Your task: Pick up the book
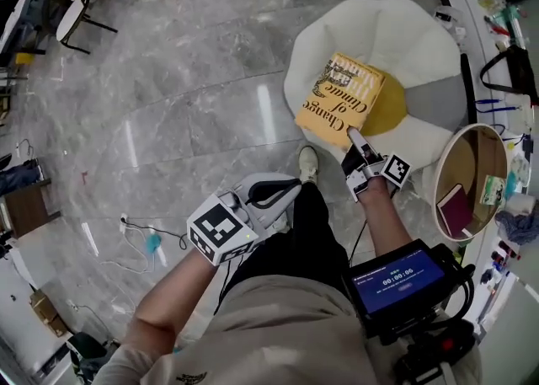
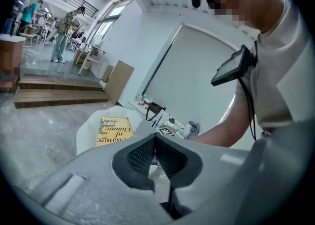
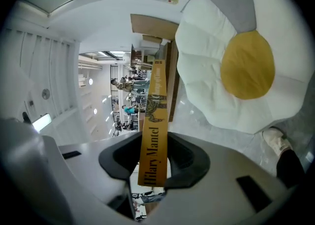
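The right gripper is closed on the yellow book. Its 2 jaws pinch the spine near the book's near end, with the pads about half-way in from their widest. The book hangs over the near left edge of the white, egg-shaped cushion on the floor, and it looks to be clear of the cushion rather than resting on it. The book's long axis runs straight out from the jaws, away from the person and over the cushion. Nearly all of its length, and so its weight, lies ahead of the grip. The right gripper view agrees: the spine stands as a narrow strip between the pads and stretches forward, with the cushion off to the right of it. The left gripper has its jaws together on nothing. It sits low by the person's lap, beside a shoe, well apart from the book and to the left of it. Judged from this, the pick-up is all but done. The right hand is the 1 that carries the load. The risk is that the book pivots or droops at the pinch, since only 1 end is held.
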The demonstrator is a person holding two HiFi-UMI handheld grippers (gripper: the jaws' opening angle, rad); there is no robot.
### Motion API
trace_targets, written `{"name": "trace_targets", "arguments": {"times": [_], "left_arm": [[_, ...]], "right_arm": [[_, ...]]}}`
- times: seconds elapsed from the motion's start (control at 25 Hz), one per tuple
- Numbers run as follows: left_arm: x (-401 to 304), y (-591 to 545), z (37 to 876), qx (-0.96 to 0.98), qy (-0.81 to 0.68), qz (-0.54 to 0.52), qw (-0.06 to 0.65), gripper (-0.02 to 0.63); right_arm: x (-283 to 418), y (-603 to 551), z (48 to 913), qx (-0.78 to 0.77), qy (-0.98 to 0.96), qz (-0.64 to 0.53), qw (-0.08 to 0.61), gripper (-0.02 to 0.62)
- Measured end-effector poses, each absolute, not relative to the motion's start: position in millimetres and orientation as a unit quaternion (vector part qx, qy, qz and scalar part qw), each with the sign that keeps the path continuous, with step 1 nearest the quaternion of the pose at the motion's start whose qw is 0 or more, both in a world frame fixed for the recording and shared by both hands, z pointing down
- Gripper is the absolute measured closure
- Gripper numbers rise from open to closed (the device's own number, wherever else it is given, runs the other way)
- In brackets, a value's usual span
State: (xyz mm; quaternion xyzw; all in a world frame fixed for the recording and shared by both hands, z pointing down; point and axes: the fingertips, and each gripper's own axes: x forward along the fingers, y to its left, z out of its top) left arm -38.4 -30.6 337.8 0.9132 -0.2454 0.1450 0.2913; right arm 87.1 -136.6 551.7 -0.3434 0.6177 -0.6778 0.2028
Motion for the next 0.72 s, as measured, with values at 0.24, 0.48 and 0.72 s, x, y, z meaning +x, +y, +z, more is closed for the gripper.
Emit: {"name": "trace_targets", "arguments": {"times": [0.24, 0.48, 0.72], "left_arm": [[-57.9, 12.4, 294.3, 0.921, -0.248, 0.125, 0.275, 0.598], [-74.1, 49.9, 264.3, 0.925, -0.251, 0.106, 0.263, 0.598], [-79.5, 79.3, 246.1, 0.932, -0.252, 0.094, 0.243, 0.598]], "right_arm": [[66.2, -94.5, 463.4, -0.317, 0.64, -0.665, 0.217, 0.446], [59.7, -53.6, 388.7, -0.301, 0.666, -0.642, 0.229, 0.446], [59.1, -11.8, 335.4, -0.285, 0.688, -0.623, 0.241, 0.446]]}}
